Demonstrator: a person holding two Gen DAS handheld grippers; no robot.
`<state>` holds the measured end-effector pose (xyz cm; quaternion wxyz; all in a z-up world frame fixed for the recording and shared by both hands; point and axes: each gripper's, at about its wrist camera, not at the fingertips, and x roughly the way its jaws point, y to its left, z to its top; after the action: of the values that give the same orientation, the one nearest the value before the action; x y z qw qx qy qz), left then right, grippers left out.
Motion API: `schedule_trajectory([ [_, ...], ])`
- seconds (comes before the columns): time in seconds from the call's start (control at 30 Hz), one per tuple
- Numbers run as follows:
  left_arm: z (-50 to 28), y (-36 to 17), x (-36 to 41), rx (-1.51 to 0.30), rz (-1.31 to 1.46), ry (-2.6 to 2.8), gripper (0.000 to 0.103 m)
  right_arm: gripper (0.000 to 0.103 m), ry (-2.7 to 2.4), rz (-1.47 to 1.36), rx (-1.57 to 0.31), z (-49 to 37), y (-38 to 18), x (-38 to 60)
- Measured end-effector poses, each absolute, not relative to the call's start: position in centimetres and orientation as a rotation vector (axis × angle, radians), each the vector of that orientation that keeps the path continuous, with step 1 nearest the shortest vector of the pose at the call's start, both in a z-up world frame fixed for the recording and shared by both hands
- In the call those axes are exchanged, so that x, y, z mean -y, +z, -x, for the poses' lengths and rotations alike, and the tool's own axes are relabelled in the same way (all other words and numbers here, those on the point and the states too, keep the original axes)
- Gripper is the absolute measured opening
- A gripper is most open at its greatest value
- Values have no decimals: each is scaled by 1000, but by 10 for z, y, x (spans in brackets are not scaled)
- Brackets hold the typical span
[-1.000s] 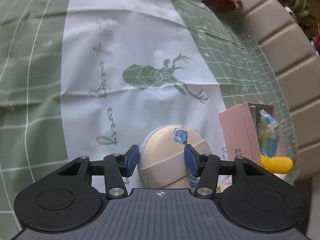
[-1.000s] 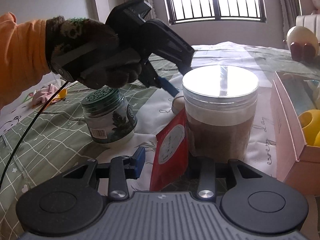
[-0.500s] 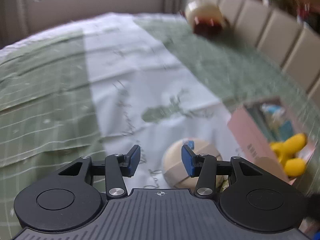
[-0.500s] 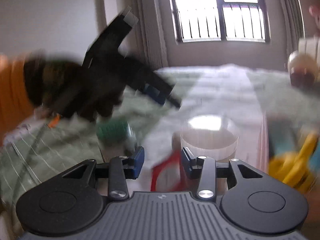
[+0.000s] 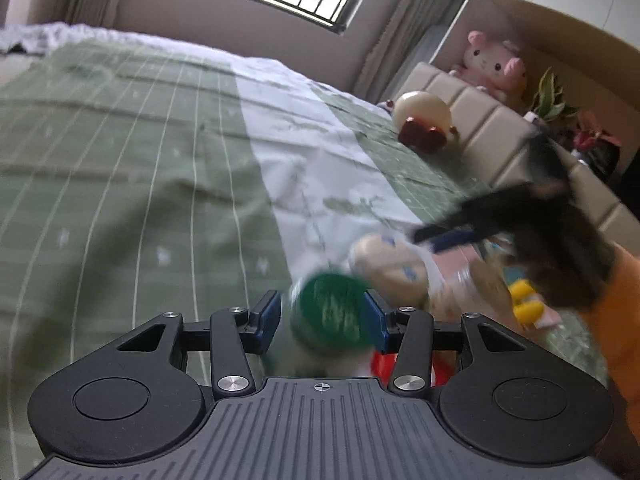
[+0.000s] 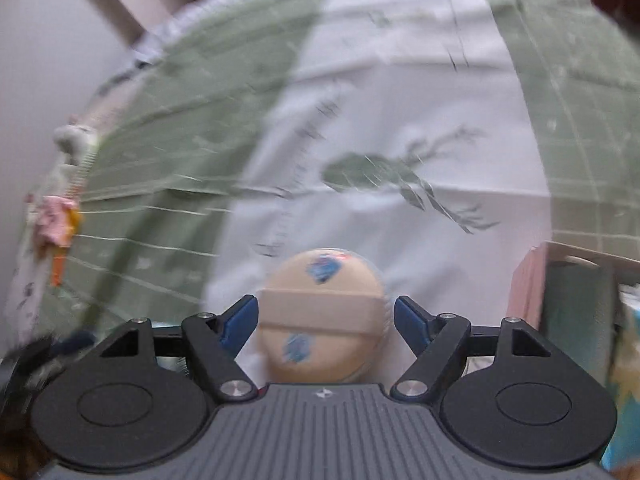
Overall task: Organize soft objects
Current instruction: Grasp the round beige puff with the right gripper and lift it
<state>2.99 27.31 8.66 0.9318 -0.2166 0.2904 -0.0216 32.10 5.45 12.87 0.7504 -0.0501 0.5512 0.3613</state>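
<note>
- Left gripper (image 5: 322, 322): jaws stand fairly wide, with the green-lidded jar (image 5: 330, 312) in the gap between them. The frame is blurred, so whether the blue pads press on the jar cannot be told.
- Right gripper (image 6: 326, 320): jaws have just been opening and now stand wide. The round beige soft object (image 6: 322, 316) lies between them on the white stripe of the bedspread (image 6: 400, 120), with a clear gap at each pad.
- In the left wrist view, the same beige object sits just beyond the jar, beneath the right gripper and its dark-gloved hand (image 5: 568, 264); an orange sleeve (image 5: 624, 312) shows at the right edge.
- Pink box (image 6: 536, 284): to the right of the beige object, near but apart from it; contents are blurred.
- Egg-shaped plush (image 5: 424, 120): far up the bed, beside the padded headboard (image 5: 492, 136).
- Pink plush toy (image 5: 494, 60): resting on top of the headboard.
</note>
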Motion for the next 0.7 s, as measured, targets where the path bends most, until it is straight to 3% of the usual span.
schedule_trajectory([
  [0.23,12,49,-276,-567,527,-46,49,74,799,131,-1374,-350,104,-86],
  [0.3,19,39,-279,-562,571,-43,49,59,814,148,-1356,-342,113,-89],
  [0.33,21,36,-280,-558,588,-40,49,45,840,132,-1346,-339,118,-89],
  [0.37,24,34,-281,-553,601,-39,49,43,887,101,-1339,-331,125,-90],
  [0.5,27,29,-282,-543,634,-44,49,44,1045,167,-1228,-281,162,-106],
  [0.7,41,29,-279,-497,657,-70,49,53,975,217,-1216,-280,158,-128],
])
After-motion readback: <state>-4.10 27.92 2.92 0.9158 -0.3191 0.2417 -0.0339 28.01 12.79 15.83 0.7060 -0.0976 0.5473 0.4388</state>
